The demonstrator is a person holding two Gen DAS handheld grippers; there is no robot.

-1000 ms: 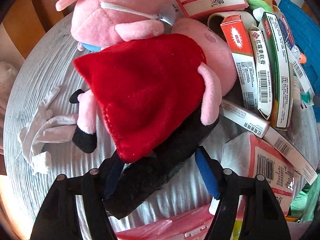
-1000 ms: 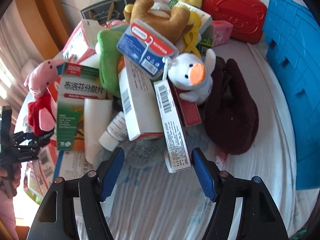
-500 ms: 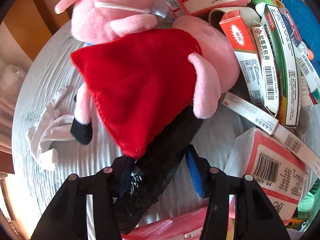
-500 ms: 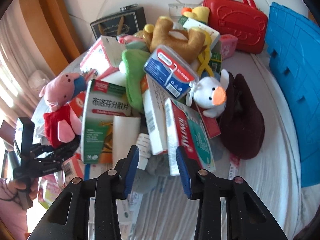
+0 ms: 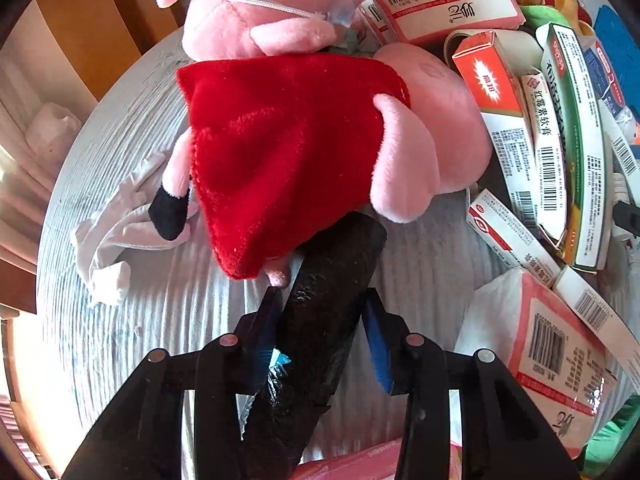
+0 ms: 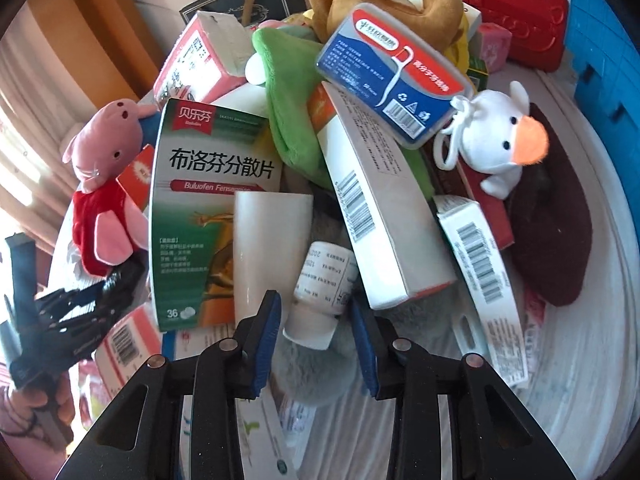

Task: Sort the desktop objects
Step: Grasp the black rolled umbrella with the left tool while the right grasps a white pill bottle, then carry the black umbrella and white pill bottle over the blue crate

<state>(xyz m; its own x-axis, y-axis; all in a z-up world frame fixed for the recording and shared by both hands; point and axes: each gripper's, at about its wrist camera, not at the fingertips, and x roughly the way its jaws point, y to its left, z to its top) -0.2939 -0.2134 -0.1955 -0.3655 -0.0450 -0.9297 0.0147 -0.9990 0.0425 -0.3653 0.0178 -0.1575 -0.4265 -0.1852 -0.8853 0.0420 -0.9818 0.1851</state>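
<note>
My left gripper (image 5: 320,316) is closing, and its blue pads (image 5: 267,320) now sit against both sides of the black roll (image 5: 328,312), which looked wrapped in shiny film; a second ago the jaws stood wide with the roll lying loose between them. I judge the grip nearly made, though the squeeze is not finished. Just beyond the fingertips the roll's far end runs under the red dress of the pink pig plush (image 5: 304,148), so lifting may drag the plush along. Left of the fingers a white glove (image 5: 116,232) lies on the pale cloth; to the right, the medicine boxes (image 5: 560,152) crowd in a slanted stack.

My right gripper (image 6: 316,320) is also closing, having come down onto the heap since a moment ago. The small white bottle (image 6: 324,284) lies cap-first between the pads, but I see a sliver of gap on each side, so it is not yet gripped. Left of the fingers stands the green ibuprofen box (image 6: 208,208), right of them a long white carton (image 6: 380,216), and beyond that the white duck plush (image 6: 496,144).

Both picks are about to be made; the sorting itself has barely begun.
</note>
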